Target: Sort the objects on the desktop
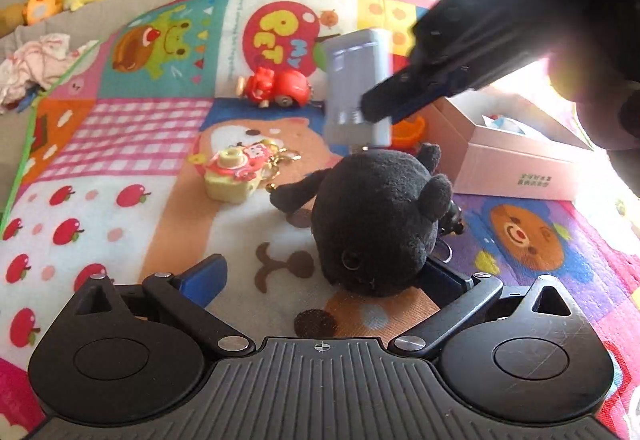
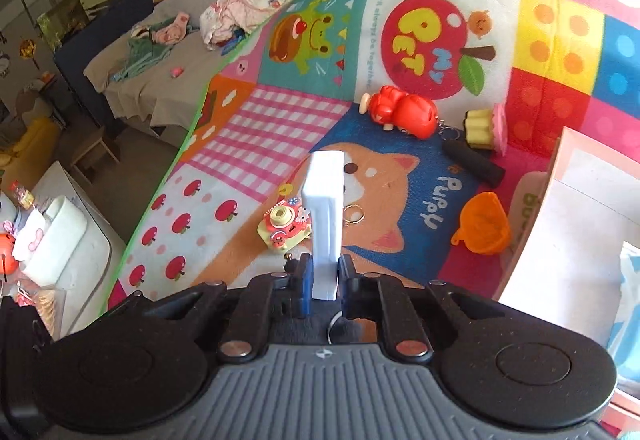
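My right gripper (image 2: 323, 278) is shut on a white battery charger (image 2: 326, 224) and holds it upright above the mat; it also shows in the left wrist view (image 1: 356, 88), lifted near the pink box (image 1: 516, 160). My left gripper (image 1: 320, 280) is open, low over the mat, with a black plush toy (image 1: 376, 220) between its fingers, touching the right one. A yellow toy camera keychain (image 1: 236, 172) lies left of the plush. A red toy keychain (image 1: 276, 86) lies farther back.
An orange funnel (image 2: 484, 230), a black stick (image 2: 474, 162) and a pudding-shaped toy (image 2: 486, 128) lie on the colourful mat (image 2: 280, 112) near the open pink box (image 2: 576, 224). The mat's green edge (image 2: 180, 160) drops off on the left. A bed with clothes stands beyond.
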### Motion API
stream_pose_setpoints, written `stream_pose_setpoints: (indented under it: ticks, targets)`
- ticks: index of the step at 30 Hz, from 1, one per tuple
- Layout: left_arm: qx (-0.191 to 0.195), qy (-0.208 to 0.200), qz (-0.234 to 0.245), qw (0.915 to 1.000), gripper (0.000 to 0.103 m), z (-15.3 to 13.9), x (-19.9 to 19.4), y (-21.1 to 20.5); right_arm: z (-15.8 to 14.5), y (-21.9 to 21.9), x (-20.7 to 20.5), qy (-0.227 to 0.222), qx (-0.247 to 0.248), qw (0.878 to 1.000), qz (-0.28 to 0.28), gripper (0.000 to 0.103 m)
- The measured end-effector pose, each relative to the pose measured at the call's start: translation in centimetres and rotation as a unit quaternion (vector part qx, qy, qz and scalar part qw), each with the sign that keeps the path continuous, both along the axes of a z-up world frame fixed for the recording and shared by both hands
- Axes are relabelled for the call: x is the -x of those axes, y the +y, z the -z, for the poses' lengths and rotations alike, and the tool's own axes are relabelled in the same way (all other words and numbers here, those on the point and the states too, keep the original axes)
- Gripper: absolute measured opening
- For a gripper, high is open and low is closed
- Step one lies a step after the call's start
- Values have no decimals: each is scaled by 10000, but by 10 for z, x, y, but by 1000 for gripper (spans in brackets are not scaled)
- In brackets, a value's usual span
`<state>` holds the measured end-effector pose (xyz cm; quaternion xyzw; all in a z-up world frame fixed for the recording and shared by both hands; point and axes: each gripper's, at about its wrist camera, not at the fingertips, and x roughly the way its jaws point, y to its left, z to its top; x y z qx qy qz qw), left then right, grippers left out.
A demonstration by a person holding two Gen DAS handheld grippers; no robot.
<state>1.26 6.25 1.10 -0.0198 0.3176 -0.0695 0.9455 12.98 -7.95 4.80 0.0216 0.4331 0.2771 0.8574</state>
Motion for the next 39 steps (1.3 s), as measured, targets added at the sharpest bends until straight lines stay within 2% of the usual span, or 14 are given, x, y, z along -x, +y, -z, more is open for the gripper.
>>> stream_pose_setpoints:
  ticks: [5,9,13,15,17,19,22,24,26,27,28,31,33,39]
  targets:
    - [-304,-203,-522,9980,103,-7,-21,10,-12,-42,29,-154,-281,9990,321,12]
    - [-730,-207,-1057,9915,103,-7,-53,23,-3,-52,51,82,-446,9988,203,12]
    - [-665,-84,-1479,9867,103,-12,-65,44,16,-45,71,283,-433,9986,-138,13]
    - [-545,-94,-1505,9871,103,-16,-60,50,21,-45,73,121,-305,9995,-28,13]
    - [-504,-92,-1476,9877,103,-18,-51,51,27,-47,67,-22,-119,9996,269,18]
    - [-474,-40,-1398,9890,103,-18,-41,50,34,-49,56,-31,-58,9983,587,39]
    - [-371,81,-1231,9917,103,-16,-30,44,47,-47,36,16,-18,9962,871,53]
    - [-318,158,-1042,9939,103,-15,-23,36,58,-42,26,101,17,9950,997,56]
    - [-325,179,-793,9962,103,-15,-16,26,68,-38,18,193,25,9945,1030,56]
    - [-340,178,-673,9970,103,-16,-13,21,72,-37,17,239,26,9943,1040,53]
    - [-354,182,-527,9978,103,-16,-9,15,75,-37,16,287,34,9942,1038,44]
    - [-338,231,-100,9991,103,-17,2,-2,75,-44,23,307,-49,9948,968,31]
    - [-330,247,160,9990,103,-17,8,-13,73,-54,36,255,-22,9951,958,31]
    - [-325,278,1010,9940,103,-14,22,-51,71,-94,84,-125,461,9932,1057,31]
